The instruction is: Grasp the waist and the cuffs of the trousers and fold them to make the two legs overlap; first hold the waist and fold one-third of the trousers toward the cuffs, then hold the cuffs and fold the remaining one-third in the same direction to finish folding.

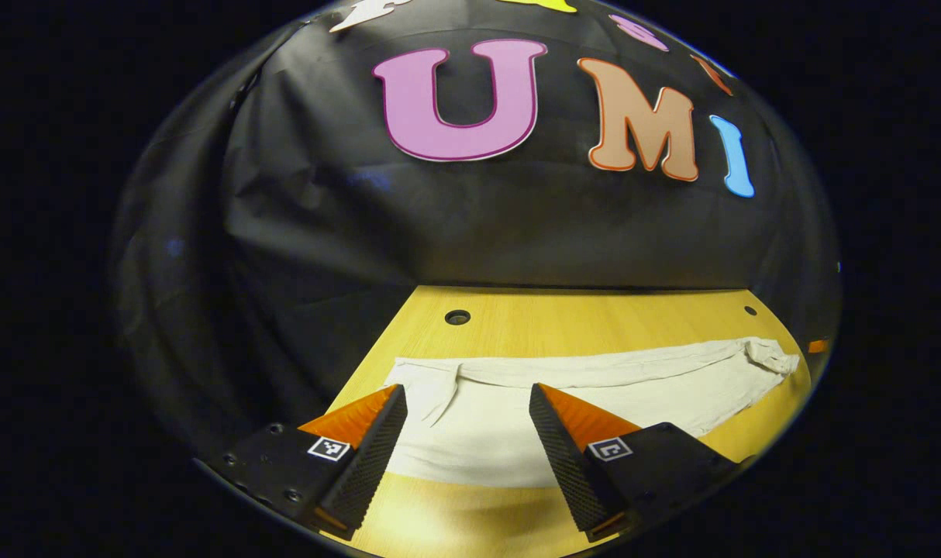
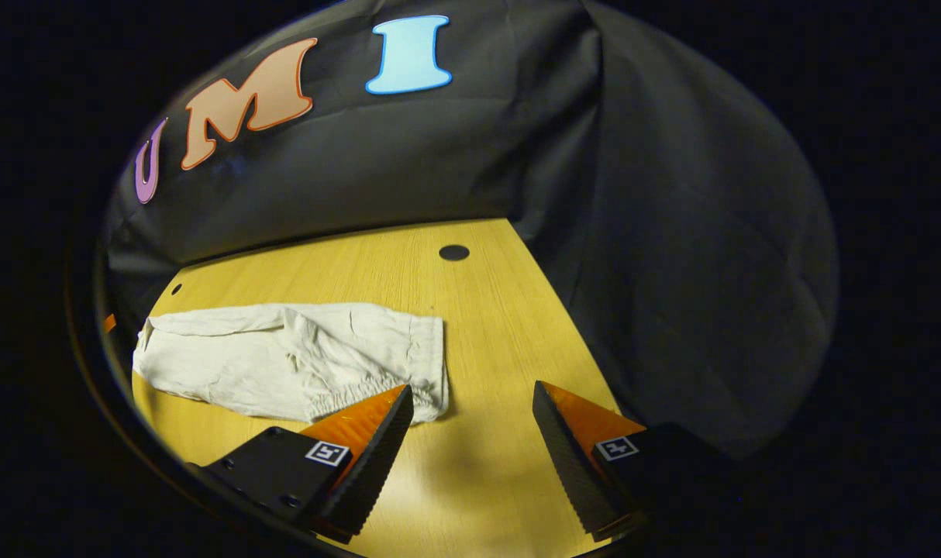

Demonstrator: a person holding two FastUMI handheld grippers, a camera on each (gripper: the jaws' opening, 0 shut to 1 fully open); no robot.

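Opening step, by the look of it: no grasp made yet, trousers (image 1: 594, 387) lying flat and long on the table (image 1: 563, 314), seemingly with legs already stacked, though hard to be sure.

Left gripper (image 1: 467, 426) wide open, holding nothing, hovering over one end of the cloth; fabric showing between and beyond the fingers. Which end, waist or cuffs, cannot tell for certain there.

Right gripper (image 2: 470, 422) also wide open and empty; trousers (image 2: 284, 356) ahead and off to the left of the fingers, gathered elastic band near the left fingertip, bare wood between the fingers.

Next, probably: lower each onto its end, pinch, then fold.

Count: one pair of trousers, two grippers, one table.
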